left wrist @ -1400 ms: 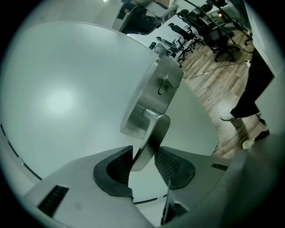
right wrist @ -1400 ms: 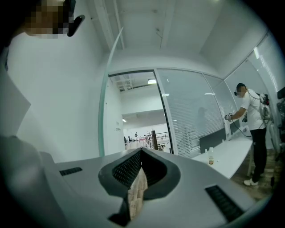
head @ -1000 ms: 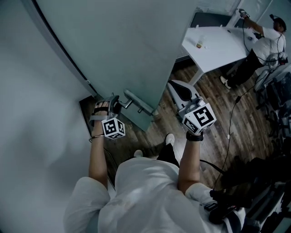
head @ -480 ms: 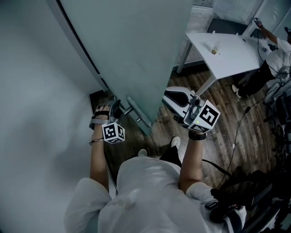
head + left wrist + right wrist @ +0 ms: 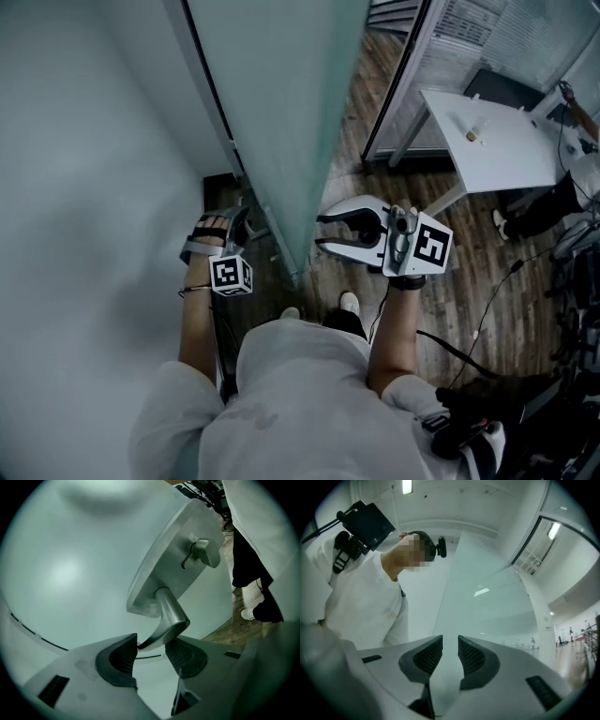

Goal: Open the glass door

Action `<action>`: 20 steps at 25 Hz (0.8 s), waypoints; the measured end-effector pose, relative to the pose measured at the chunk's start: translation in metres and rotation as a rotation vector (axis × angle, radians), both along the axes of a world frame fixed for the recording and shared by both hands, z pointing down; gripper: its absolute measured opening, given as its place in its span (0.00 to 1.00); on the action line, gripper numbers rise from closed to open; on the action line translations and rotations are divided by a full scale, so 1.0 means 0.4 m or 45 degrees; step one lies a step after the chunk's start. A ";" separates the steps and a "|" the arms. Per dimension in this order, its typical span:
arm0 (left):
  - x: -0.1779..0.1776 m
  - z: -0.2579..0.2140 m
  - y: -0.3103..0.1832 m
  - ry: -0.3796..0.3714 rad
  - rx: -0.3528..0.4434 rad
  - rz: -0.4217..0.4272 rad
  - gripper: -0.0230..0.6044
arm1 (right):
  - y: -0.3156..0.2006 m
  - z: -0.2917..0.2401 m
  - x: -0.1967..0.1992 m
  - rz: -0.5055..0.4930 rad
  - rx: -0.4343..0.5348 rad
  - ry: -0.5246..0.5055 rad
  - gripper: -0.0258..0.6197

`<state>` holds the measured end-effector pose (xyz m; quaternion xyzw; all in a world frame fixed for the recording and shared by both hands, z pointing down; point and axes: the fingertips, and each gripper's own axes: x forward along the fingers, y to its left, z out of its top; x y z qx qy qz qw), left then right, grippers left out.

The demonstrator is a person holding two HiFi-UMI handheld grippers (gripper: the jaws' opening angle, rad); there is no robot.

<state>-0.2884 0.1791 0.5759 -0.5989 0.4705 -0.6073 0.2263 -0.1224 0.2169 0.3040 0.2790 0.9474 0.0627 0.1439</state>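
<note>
The left gripper (image 5: 151,651) has just been opening its jaws, which stand spread round the lever handle (image 5: 169,613) of the glass door (image 5: 281,112) just ahead. The right gripper (image 5: 450,653) — jaws slightly apart, empty — faces the door's edge.

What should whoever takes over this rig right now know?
Left hand-held gripper: jaws have just been opening; they stand apart around the handle, not clamping it.
Right hand-held gripper: open, empty, just right of the door's edge.
Glass door: stands open, edge-on in the head view.
Done: door opened.
Left: probably only drawing the left hand-held gripper off the handle.
</note>
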 end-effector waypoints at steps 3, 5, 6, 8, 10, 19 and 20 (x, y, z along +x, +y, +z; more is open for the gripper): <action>-0.049 0.018 0.048 0.075 0.019 -0.147 0.30 | 0.039 0.024 -0.061 -0.075 0.077 0.050 0.17; -0.044 -0.005 0.079 0.177 0.057 -0.250 0.30 | 0.058 0.017 -0.059 -0.138 0.110 0.073 0.17; -0.038 -0.026 0.095 0.227 0.090 -0.301 0.30 | 0.068 0.010 -0.052 -0.176 0.125 0.082 0.17; -0.036 -0.073 0.133 0.342 0.176 -0.406 0.30 | 0.091 0.001 -0.047 -0.259 0.146 0.097 0.17; -0.064 -0.097 0.188 0.489 0.276 -0.521 0.30 | 0.121 0.011 -0.073 -0.349 0.142 0.111 0.17; -0.157 -0.239 0.436 1.020 0.824 -0.920 0.29 | 0.210 0.029 -0.192 -0.515 0.149 0.129 0.17; -0.150 -0.267 0.453 1.043 0.872 -0.942 0.29 | 0.216 0.022 -0.195 -0.530 0.146 0.127 0.17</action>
